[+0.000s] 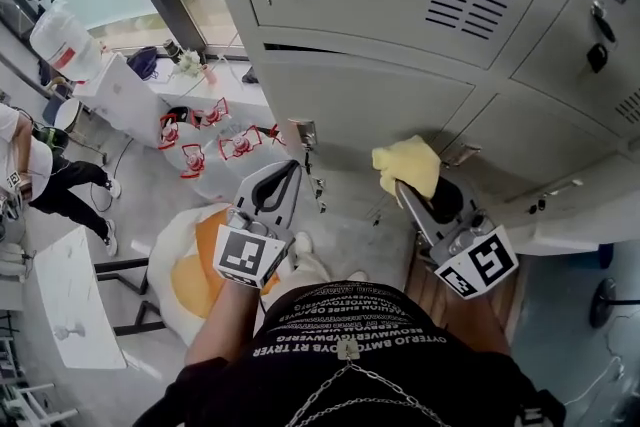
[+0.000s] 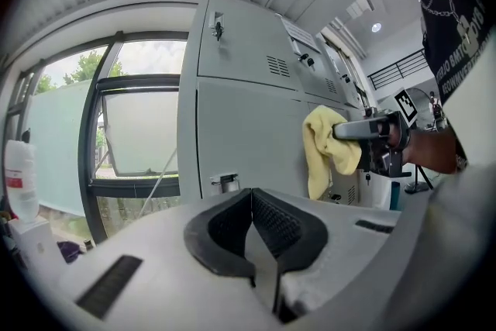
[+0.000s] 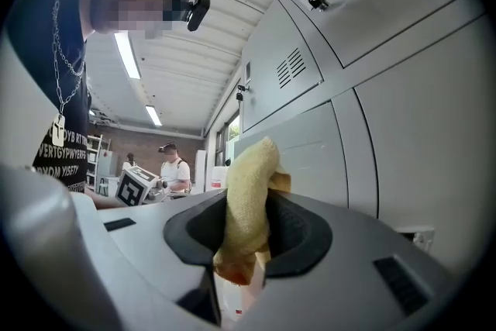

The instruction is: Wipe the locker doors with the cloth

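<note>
Cloth (image 1: 408, 165) clenched in right tool (image 3: 246, 240), left tool (image 2: 252, 225) closed on nothing; cloth could be pulled free if dragged hard across locker door (image 1: 380, 105).

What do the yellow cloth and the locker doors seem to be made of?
Yellow cloth: likely soft microfibre or terry; fuzzy nap, limp folds.
Locker doors: probably painted sheet metal; smooth, matte light grey, with punched vent slots.

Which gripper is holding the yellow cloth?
The right gripper: its jaws are clamped on the yellow cloth, while the left gripper has its jaws shut on nothing.
</note>
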A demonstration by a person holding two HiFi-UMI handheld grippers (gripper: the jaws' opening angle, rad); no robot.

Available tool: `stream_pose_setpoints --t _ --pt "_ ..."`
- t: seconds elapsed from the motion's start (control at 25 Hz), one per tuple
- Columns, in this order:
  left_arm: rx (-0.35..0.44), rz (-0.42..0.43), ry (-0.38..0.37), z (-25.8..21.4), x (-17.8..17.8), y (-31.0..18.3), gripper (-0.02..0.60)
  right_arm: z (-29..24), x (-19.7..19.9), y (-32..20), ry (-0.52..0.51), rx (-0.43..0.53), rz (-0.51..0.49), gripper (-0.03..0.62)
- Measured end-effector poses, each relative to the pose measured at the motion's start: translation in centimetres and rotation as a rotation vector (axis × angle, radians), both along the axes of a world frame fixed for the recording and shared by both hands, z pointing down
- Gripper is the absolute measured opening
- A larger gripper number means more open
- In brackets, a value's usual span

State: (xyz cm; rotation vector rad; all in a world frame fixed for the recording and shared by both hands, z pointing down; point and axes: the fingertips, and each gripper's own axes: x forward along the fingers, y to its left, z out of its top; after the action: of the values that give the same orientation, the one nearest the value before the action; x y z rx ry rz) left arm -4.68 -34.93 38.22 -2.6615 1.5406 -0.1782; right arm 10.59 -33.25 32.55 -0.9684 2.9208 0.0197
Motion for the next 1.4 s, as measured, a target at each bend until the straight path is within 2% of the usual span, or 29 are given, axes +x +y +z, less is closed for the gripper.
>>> stream_pose_setpoints --t 0.56,1.4 --pt "-0.019 0.095 -0.002 1.0 0.2 -4.3 0.008 -2.8 -4.7 -3.4 0.034 0.036 -0.022 0.112" --pt "-0.017 0.175 -0.018 1.9 0.7 -6.4 0.008 -5.2 -13.1 -4.9 0.044 0.079 -0.174 0.112"
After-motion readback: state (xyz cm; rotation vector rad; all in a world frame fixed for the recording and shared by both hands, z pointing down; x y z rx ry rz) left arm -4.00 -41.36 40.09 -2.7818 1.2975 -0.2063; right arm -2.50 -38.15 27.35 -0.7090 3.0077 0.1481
